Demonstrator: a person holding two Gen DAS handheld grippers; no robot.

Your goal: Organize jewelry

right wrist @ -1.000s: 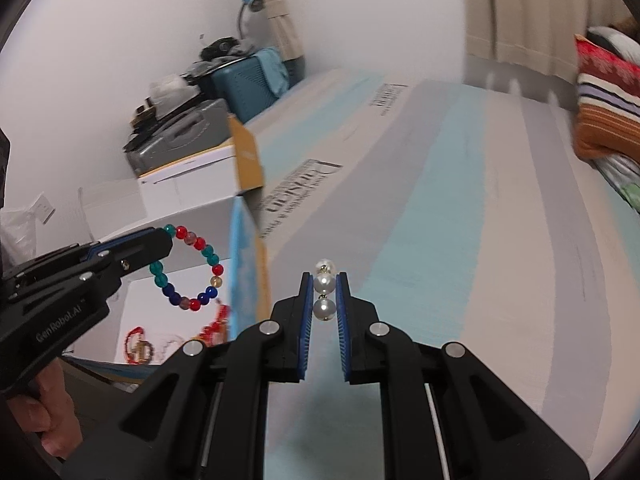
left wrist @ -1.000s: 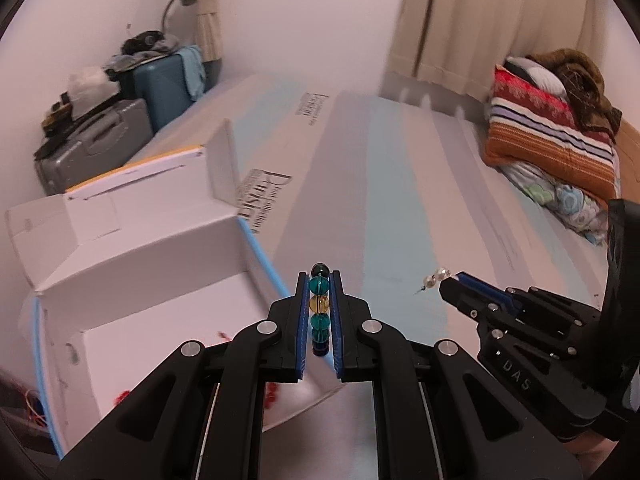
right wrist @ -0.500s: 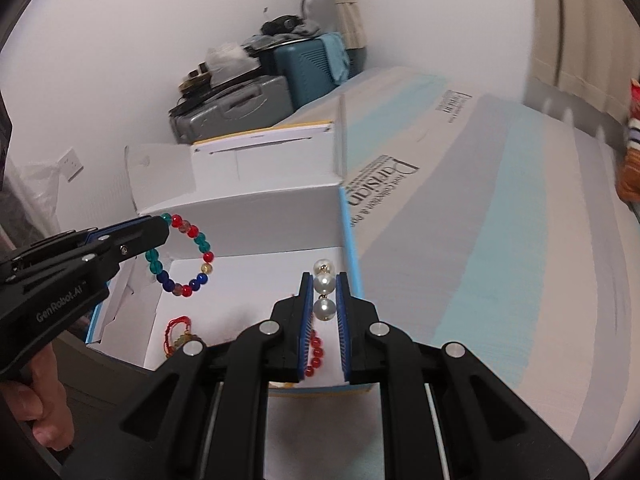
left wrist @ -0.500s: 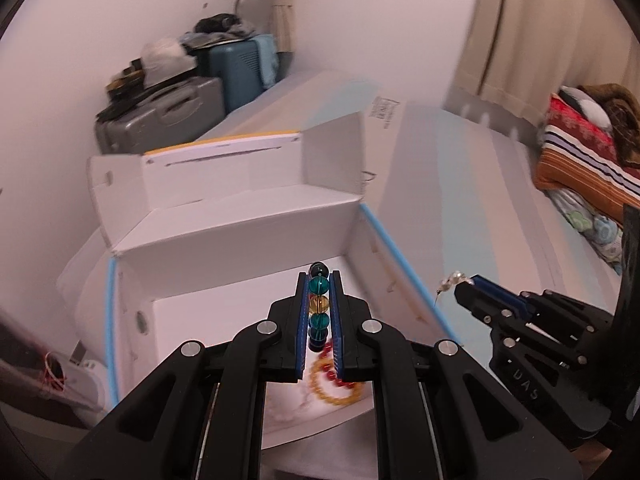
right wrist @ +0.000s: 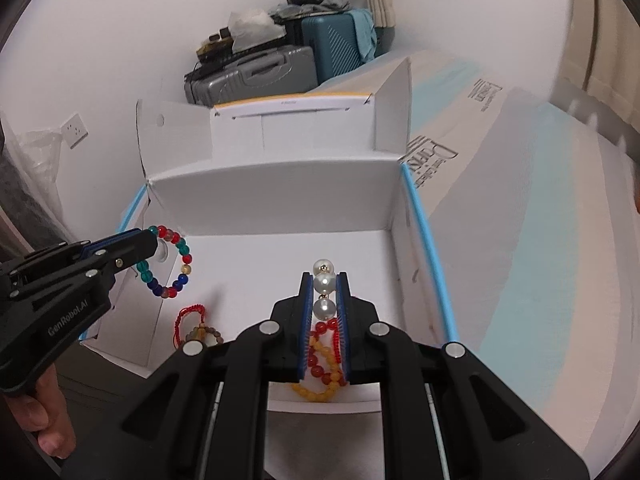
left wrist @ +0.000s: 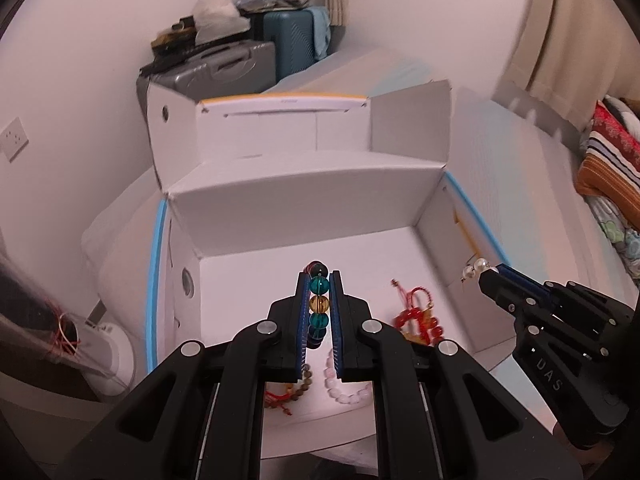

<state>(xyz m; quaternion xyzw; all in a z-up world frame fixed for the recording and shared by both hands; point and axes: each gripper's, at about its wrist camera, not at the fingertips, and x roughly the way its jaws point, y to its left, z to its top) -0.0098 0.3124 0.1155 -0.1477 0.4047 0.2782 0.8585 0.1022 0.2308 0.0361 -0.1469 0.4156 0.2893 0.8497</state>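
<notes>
My left gripper [left wrist: 319, 280] is shut on a multicoloured bead bracelet [left wrist: 319, 305], whose ring hangs from its tips in the right wrist view [right wrist: 170, 262]. My right gripper [right wrist: 324, 280] is shut on a pearl earring [right wrist: 323, 283], also seen at its tips in the left wrist view [left wrist: 476, 269]. Both hover over the open white cardboard box [left wrist: 304, 208]. Inside lie a red and amber bead bracelet [left wrist: 418, 322], a pink bead bracelet [left wrist: 348, 394] and a brown bead bracelet with red cord [right wrist: 198, 328].
The box sits at the edge of a striped mattress [right wrist: 520, 208]. Suitcases [left wrist: 224, 66] with clutter stand against the wall behind. A striped pillow [left wrist: 612, 160] lies far right. A white round object [left wrist: 108, 344] is left of the box.
Both grippers swung left from over the mattress to above the open box, keeping hold of the bracelet and the earring. The box interior and its jewelry came into view.
</notes>
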